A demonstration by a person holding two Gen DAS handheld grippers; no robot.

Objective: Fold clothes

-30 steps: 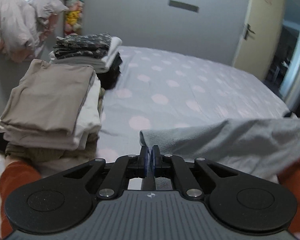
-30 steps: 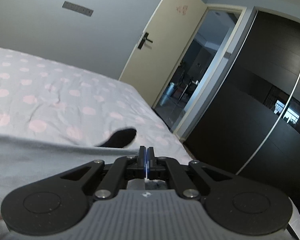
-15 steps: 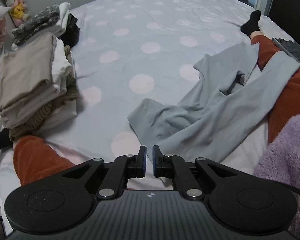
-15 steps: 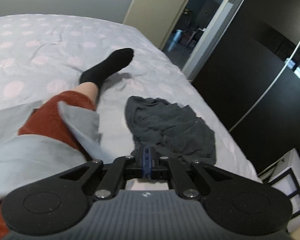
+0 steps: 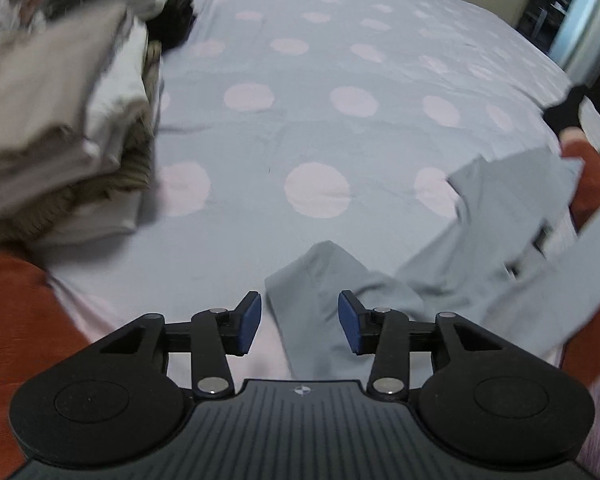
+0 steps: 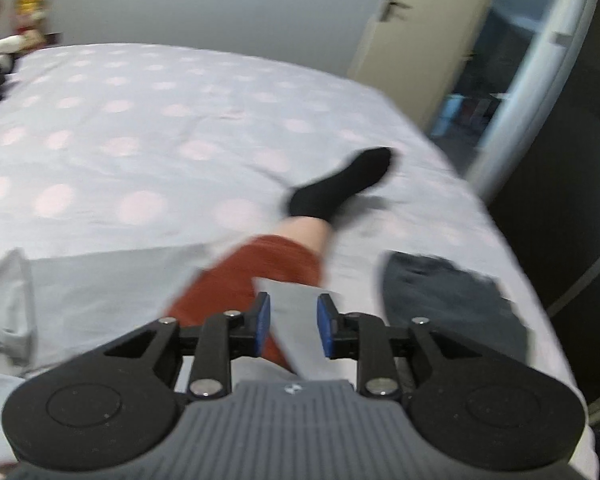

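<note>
A light grey garment (image 5: 452, 276) lies crumpled on the dotted bedsheet (image 5: 300, 92) and over a person's rust-red trouser legs. My left gripper (image 5: 299, 322) hovers low over one end of it; its jaws are opening, with the cloth lying beneath the gap and free of the pads. In the right wrist view my right gripper (image 6: 293, 325) is opening too. A grey corner of the same garment (image 6: 300, 328) lies between its blue pads (image 6: 325, 326) without being pressed, draped over a rust-red leg (image 6: 256, 276).
Stacks of folded clothes (image 5: 56, 112) stand at the left of the bed. A dark grey garment (image 6: 448, 296) lies near the bed's right edge. A black-socked foot (image 6: 340, 188) rests on the sheet. A door (image 6: 416, 36) and dark wardrobe (image 6: 572, 168) lie to the right.
Both grippers went from shut on the lifted grey garment to open, letting it drop onto the bed and legs. Both tilted downward and sank toward the bed.
</note>
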